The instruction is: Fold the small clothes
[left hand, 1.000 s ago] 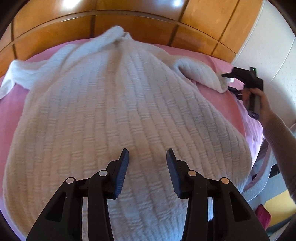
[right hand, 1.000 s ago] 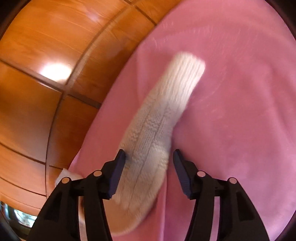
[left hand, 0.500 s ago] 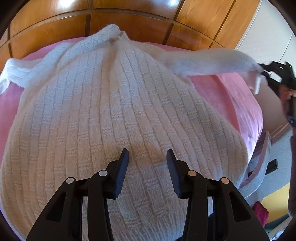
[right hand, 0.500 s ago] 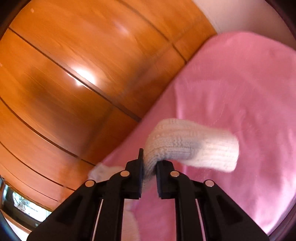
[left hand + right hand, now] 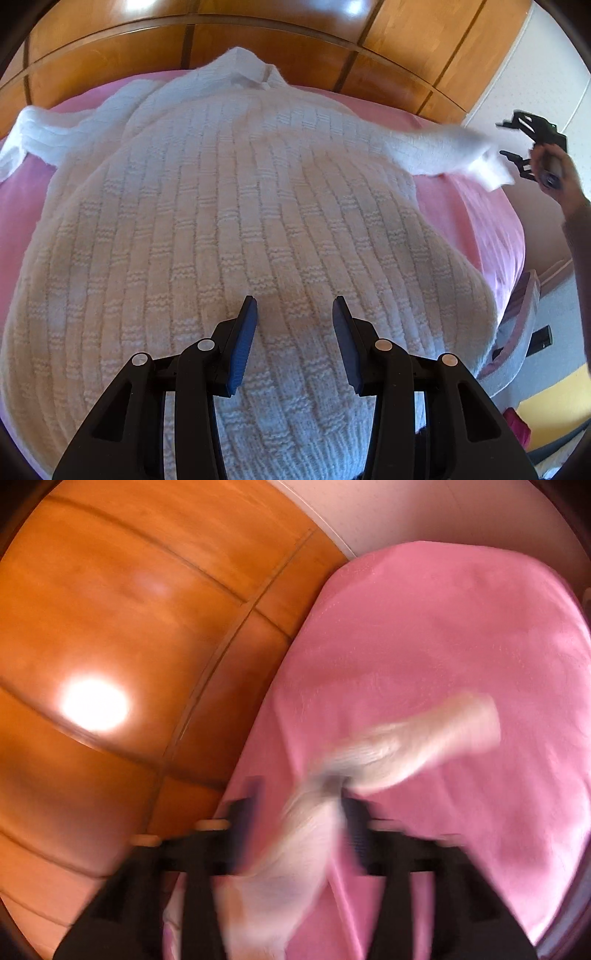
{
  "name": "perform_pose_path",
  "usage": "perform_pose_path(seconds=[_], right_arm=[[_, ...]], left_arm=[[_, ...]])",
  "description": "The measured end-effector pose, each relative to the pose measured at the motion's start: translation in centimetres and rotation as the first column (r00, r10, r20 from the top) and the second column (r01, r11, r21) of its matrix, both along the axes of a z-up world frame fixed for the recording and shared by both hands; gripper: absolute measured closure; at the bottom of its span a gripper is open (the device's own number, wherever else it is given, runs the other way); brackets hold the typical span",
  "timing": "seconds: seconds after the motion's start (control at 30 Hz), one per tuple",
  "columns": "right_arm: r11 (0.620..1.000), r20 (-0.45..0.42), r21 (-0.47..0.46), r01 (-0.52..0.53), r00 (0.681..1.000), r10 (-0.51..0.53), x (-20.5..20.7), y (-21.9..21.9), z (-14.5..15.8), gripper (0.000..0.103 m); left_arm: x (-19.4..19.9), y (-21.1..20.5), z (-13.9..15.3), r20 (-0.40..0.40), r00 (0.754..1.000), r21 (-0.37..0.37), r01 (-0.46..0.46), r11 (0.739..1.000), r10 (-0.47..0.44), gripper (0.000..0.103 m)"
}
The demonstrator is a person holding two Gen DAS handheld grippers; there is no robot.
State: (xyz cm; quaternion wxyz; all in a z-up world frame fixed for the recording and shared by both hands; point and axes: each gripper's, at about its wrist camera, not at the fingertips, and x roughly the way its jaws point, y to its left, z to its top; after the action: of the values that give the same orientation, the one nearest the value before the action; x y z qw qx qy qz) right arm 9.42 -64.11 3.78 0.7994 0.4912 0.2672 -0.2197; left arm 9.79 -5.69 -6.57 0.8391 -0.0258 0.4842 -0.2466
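Note:
A white knitted sweater [image 5: 229, 229] lies spread on a pink bed cover [image 5: 469, 214]. My left gripper [image 5: 294, 325] is open and empty, low over the sweater's lower middle. The right sleeve [image 5: 443, 151] is stretched out to the right, off the bed, toward my right gripper [image 5: 517, 147]. In the blurred right wrist view the jaws of the right gripper [image 5: 295, 812] stand apart with the sleeve [image 5: 406, 746] lying between them. The left sleeve [image 5: 55, 129] lies out to the left.
A wooden headboard [image 5: 295, 40] runs along the far side of the bed. A white wall [image 5: 535, 74] is at the right. The bed's right edge [image 5: 513, 258] drops to a floor with a yellow patch [image 5: 546, 402].
The right gripper pulled the sleeve out to the right, held shut on it half a second ago. Now its jaws have opened. The left gripper has stayed over the sweater.

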Motion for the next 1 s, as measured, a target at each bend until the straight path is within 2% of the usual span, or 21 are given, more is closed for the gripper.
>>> perform_pose_path(seconds=[0.07, 0.13, 0.2, 0.27, 0.3, 0.37, 0.4, 0.57, 0.63, 0.73, 0.77, 0.8, 0.83, 0.87, 0.93, 1.0], right_arm=[[1.0, 0.01, -0.026, -0.006, 1.0, 0.006, 1.0, -0.8, 0.3, 0.035], [0.995, 0.001, -0.098, -0.001, 1.0, 0.001, 0.5, -0.8, 0.7, 0.034], [0.992, -0.021, -0.126, -0.022, 1.0, 0.02, -0.3, -0.5, -0.4, 0.033], [0.991, -0.072, -0.123, -0.052, 0.996, 0.043, -1.6, -0.1, -2.7, 0.036], [0.992, -0.102, -0.107, -0.072, 0.993, 0.061, -2.1, 0.1, -4.3, 0.043], [0.993, -0.139, -0.055, -0.104, 0.986, 0.096, -2.6, 0.4, -7.2, 0.049], [0.994, -0.158, -0.026, -0.106, 0.982, 0.101, -2.7, 0.4, -8.9, 0.051], [0.999, -0.199, 0.009, -0.046, 0.979, 0.046, -1.5, -0.2, -13.5, 0.058], [0.999, -0.214, -0.032, -0.037, 0.976, 0.029, -0.5, -0.6, -13.9, 0.059], [0.998, -0.198, -0.046, -0.044, 0.98, 0.034, 0.9, -1.2, -14.2, 0.059], [0.997, -0.206, -0.058, -0.051, 0.978, 0.038, 1.5, -1.4, -14.3, 0.062], [0.995, -0.213, -0.069, -0.065, 0.976, 0.048, 1.8, -1.3, -14.1, 0.073], [0.993, -0.234, -0.076, -0.09, 0.97, 0.07, 2.3, -1.3, -14.1, 0.09], [0.991, -0.25, -0.081, -0.102, 0.965, 0.079, 2.5, -1.3, -13.8, 0.096], [0.985, -0.255, -0.12, -0.127, 0.962, 0.093, 2.5, -1.0, -12.7, 0.098], [0.971, -0.24, -0.188, -0.147, 0.966, 0.1, 1.8, -0.6, -9.5, 0.098]], left_arm=[[-0.1, 0.1, -0.1, -0.003, 1.0, 0.004, -0.004, 1.0, 0.004, 0.062], [-0.2, 0.0, -0.2, -0.001, 1.0, 0.014, -0.004, 1.0, 0.004, 0.062], [-0.4, -0.2, -0.2, 0.005, 1.0, 0.023, -0.001, 1.0, 0.001, 0.062], [-0.4, -0.4, -0.4, 0.002, 1.0, 0.025, 0.002, 1.0, -0.002, 0.062], [-0.4, -0.5, -0.4, -0.001, 1.0, 0.026, 0.002, 1.0, -0.002, 0.062], [-0.4, -0.7, -0.5, -0.006, 1.0, 0.02, 0.011, 1.0, -0.01, 0.053], [-0.5, -0.8, -0.5, -0.004, 1.0, 0.023, 0.013, 1.0, -0.013, 0.053], [-0.6, -1.2, -0.5, 0.004, 1.0, 0.05, 0.012, 0.999, -0.012, 0.053], [-0.7, -1.2, -0.6, 0.001, 1.0, 0.054, 0.007, 0.999, -0.007, 0.053], [-0.6, -1.4, -0.7, -0.002, 1.0, 0.067, 0.006, 0.998, -0.006, 0.053], [-0.6, -1.5, -0.7, -0.003, 1.0, 0.073, 0.007, 0.997, -0.006, 0.053], [-0.6, -1.6, -0.7, -0.003, 1.0, 0.077, 0.009, 0.997, -0.009, 0.053], [-0.5, -1.7, -0.6, -0.003, 1.0, 0.078, 0.014, 0.997, -0.014, 0.053], [-0.4, -2.0, -0.4, -0.001, 1.0, 0.075, 0.027, 0.997, -0.027, 0.053], [-0.5, -2.4, 0.0, 0.003, 0.998, 0.061, 0.06, 0.996, -0.06, 0.053], [-0.7, -3.1, 0.9, 0.004, 0.993, 0.01, 0.114, 0.993, -0.114, 0.053]])
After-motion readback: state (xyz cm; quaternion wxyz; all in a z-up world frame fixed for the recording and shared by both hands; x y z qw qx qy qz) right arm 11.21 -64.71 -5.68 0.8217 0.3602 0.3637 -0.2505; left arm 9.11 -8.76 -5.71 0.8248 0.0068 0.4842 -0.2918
